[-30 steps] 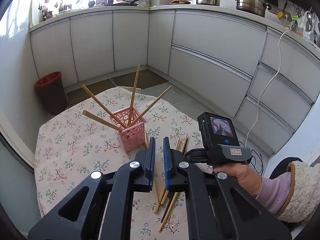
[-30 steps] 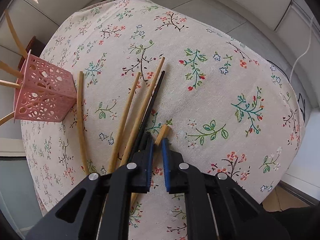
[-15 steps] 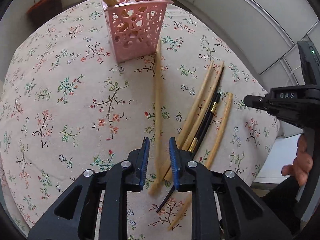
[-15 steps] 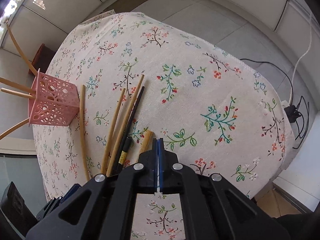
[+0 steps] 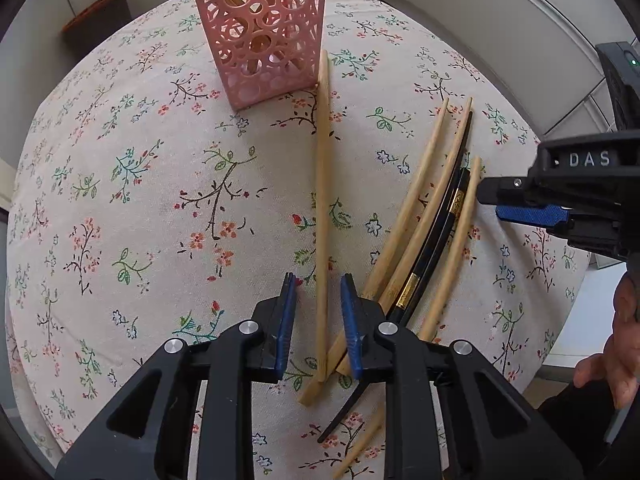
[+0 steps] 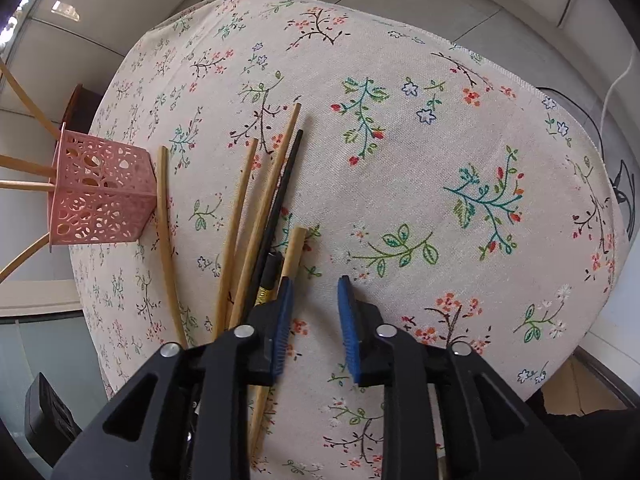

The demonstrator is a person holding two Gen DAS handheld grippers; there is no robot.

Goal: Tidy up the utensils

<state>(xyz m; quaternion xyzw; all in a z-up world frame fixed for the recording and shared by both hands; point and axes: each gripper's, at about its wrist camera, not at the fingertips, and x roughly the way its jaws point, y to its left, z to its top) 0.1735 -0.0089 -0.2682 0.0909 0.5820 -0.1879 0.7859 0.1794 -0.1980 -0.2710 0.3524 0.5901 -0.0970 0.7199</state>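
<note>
Wooden chopstick [image 5: 322, 184] lies lengthwise between the left gripper [image 5: 318, 312] pads, ungripped; right gripper [image 6: 312, 312] opening, empty, further off.

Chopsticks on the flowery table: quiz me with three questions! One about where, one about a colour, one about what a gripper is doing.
1. Where does the lone bamboo chopstick have its far tip?
A) beside the basket
B) in a bin
C) under a plate
2. What colour is the basket?
A) blue
B) pink
C) green
3. The left gripper is:
A) shut on the basket
B) holding a spoon
C) open, the chopstick between its jaws
Answers: 1 A, its tip lies at the basket's corner; 2 B, its holed walls are pink; 3 C, gaps show either side of the chopstick.
</note>
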